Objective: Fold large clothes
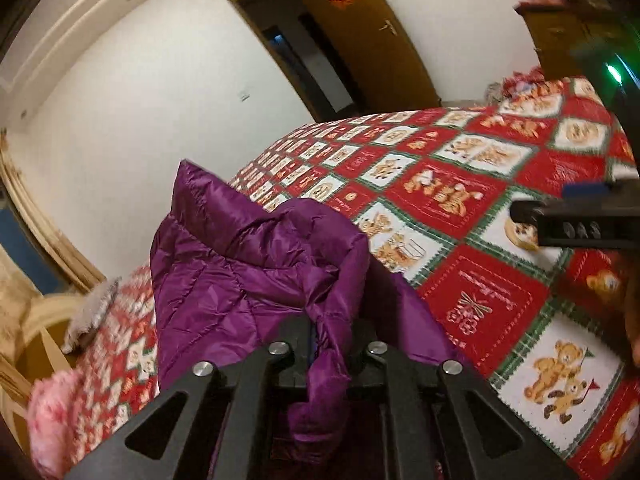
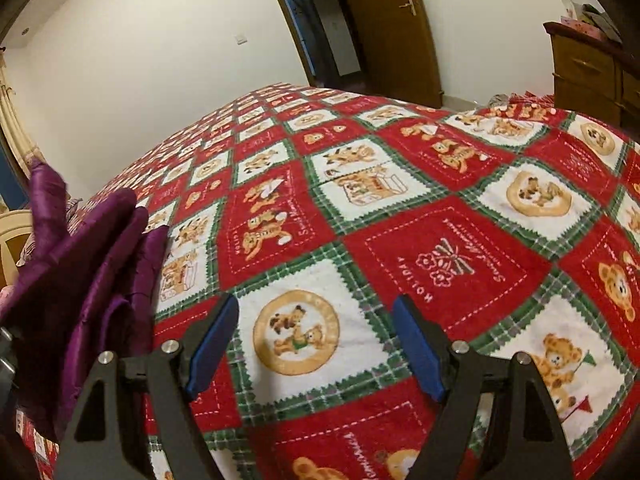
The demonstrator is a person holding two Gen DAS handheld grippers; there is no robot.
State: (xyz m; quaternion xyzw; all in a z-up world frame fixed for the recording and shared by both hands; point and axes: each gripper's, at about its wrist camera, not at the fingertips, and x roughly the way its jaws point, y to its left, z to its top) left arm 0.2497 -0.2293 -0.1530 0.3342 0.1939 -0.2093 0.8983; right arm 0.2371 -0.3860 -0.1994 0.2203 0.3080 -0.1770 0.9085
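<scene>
A shiny purple quilted jacket (image 1: 240, 272) is bunched up over the left part of the bed. A fold of it runs down between the fingers of my left gripper (image 1: 328, 344), which is shut on the fabric; the fingertips are hidden under the cloth. In the right wrist view the jacket (image 2: 80, 260) hangs at the left edge. My right gripper (image 2: 316, 304) stands open over the bedspread (image 2: 440, 240) with nothing between its blue pads (image 2: 212, 340). It also shows at the right of the left wrist view as the right gripper (image 1: 548, 202), apart from the jacket.
A red, white and green teddy-bear bedspread (image 1: 480, 184) covers the whole bed. A pink fluffy item (image 1: 52, 412) and grey fur (image 1: 92, 312) lie at the left by a cream bed frame (image 1: 40, 320). A brown door (image 2: 384, 20) and wooden dresser (image 2: 588, 68) stand beyond.
</scene>
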